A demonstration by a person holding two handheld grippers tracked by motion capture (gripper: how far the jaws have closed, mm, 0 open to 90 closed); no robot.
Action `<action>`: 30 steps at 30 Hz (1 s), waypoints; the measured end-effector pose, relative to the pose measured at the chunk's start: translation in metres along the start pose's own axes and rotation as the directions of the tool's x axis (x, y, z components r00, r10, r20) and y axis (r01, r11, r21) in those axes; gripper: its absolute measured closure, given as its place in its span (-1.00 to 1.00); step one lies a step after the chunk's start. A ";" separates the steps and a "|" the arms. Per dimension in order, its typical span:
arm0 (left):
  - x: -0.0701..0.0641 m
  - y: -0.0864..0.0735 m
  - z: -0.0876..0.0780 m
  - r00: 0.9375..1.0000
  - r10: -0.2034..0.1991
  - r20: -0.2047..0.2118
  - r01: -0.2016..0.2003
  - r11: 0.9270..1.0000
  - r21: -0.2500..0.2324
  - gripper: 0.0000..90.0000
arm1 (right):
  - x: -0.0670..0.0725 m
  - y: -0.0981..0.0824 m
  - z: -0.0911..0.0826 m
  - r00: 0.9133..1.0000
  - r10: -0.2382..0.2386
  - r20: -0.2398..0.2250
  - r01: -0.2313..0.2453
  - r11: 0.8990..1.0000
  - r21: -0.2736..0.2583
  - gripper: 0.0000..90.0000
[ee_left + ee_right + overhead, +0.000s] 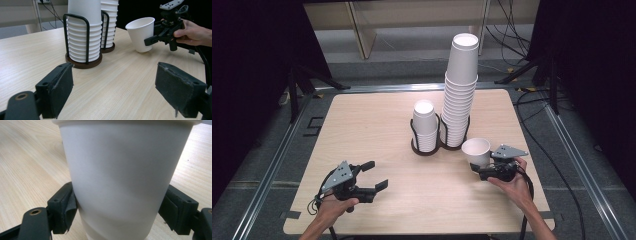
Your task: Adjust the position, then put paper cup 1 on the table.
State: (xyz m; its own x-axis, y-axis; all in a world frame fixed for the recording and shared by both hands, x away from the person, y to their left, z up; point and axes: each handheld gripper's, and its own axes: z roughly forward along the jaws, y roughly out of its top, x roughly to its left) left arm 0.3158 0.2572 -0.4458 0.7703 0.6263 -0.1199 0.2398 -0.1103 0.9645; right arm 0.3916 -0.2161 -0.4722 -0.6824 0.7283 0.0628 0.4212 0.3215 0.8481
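My right gripper is shut on a single white paper cup and holds it upright, just right of the cup holder. Its black pads press the cup's lower wall from both sides and dent it slightly. In the left gripper view the same cup hangs a little above the table in that gripper. My left gripper lies near the table's front left, open, with nothing between its pads.
A black wire holder stands mid-table with a short stack of white cups on the left and a tall stack on the right. The wooden table has bare surface to the left. Cables lie on the floor behind.
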 end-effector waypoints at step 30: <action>0.000 0.000 0.000 1.000 -0.004 0.005 0.004 1.000 -0.012 -0.68 | -0.008 -0.016 -0.012 1.000 -0.020 0.014 0.020 0.998 0.053 -0.52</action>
State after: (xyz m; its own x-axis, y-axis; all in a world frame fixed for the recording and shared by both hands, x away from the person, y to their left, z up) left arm 0.3153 0.2572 -0.4461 0.7723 0.6230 -0.1244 0.2356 -0.0989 0.9668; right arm 0.3832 -0.2346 -0.4793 -0.6823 0.7301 0.0381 0.4390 0.3675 0.8199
